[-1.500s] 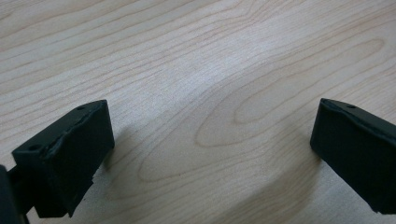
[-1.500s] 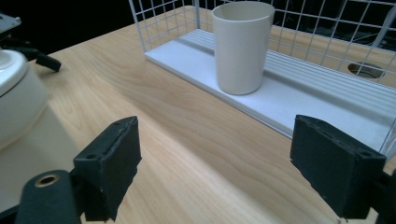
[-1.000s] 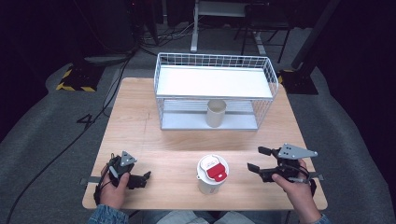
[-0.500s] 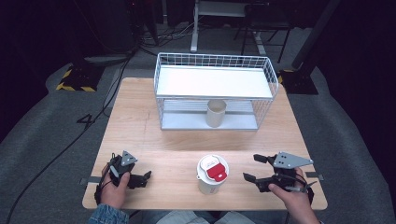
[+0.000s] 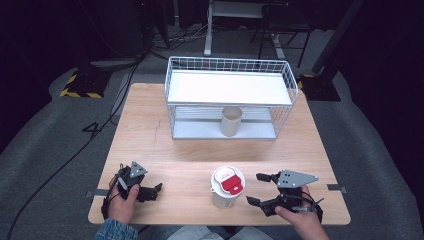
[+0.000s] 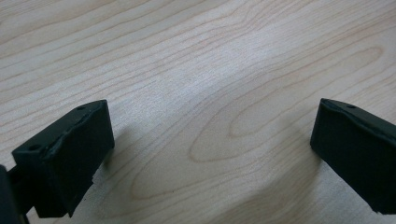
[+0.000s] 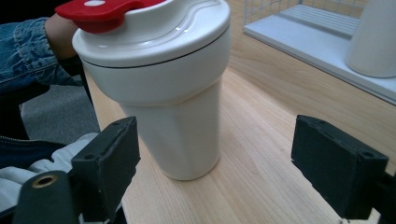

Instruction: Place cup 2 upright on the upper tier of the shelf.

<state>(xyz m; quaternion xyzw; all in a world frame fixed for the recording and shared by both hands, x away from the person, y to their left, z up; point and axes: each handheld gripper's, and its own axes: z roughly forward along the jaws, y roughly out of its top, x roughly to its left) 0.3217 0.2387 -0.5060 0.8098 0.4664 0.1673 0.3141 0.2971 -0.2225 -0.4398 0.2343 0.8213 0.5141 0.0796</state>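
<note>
In the high view, one white lidded cup (image 5: 227,187) with a red flap on its lid stands upright near the front edge of the wooden table (image 5: 150,135), just to the left of the right gripper (image 5: 261,190), whose jaws stand wide apart and point at the cup without touching it. The left gripper (image 5: 155,191) rests on the table well apart from the cup, near the front left corner, held in the person's hand. Farther back stands one white wire rack (image 5: 230,95) with two levels, and one plain beige cup (image 5: 231,121), with no lid, stands on its lower shelf. That makes two cups, one rack and two grippers. In the left gripper view, the jaws are spread apart over bare wood grain with nothing between them. In the right gripper view, the lidded cup (image 7: 163,88) stands close ahead, nearer the left jaw, and both jaws are clear of it. Its wall looks smooth and glossy, so it is likely slippery and rigid, and probably light if empty, though the contents are hidden. The tapered body below the lid's rim looks the best place to grasp, squarely across the middle; the lid itself might pop off.
</note>
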